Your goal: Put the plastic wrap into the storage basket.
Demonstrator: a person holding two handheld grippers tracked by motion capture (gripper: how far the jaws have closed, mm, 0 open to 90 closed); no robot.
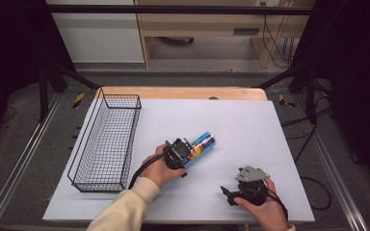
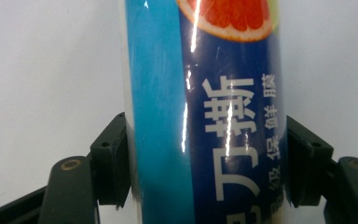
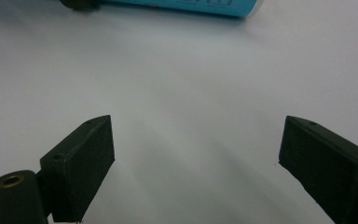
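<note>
my left gripper (image 1: 189,153) has its fingers (image 2: 112,158) clamped on the can (image 1: 200,146), which lies mid-table (image 1: 250,120). my right gripper (image 1: 229,193) rests nearby, fingers (image 3: 81,165) wide, holding nothing.

You can read white Chinese characters on the dark blue band of the tube (image 2: 205,116), among them 斯 and 保鲜膜, beneath a grapefruit picture

The surface (image 1: 231,120) is a wooden top under a white sheet that leaves a strip of wood bare along the far edge. A black wire basket (image 1: 107,142) stands on it, left of the left gripper (image 1: 189,150). A blue tube (image 1: 201,144) lies between that gripper's jaws, on the sheet.
</note>
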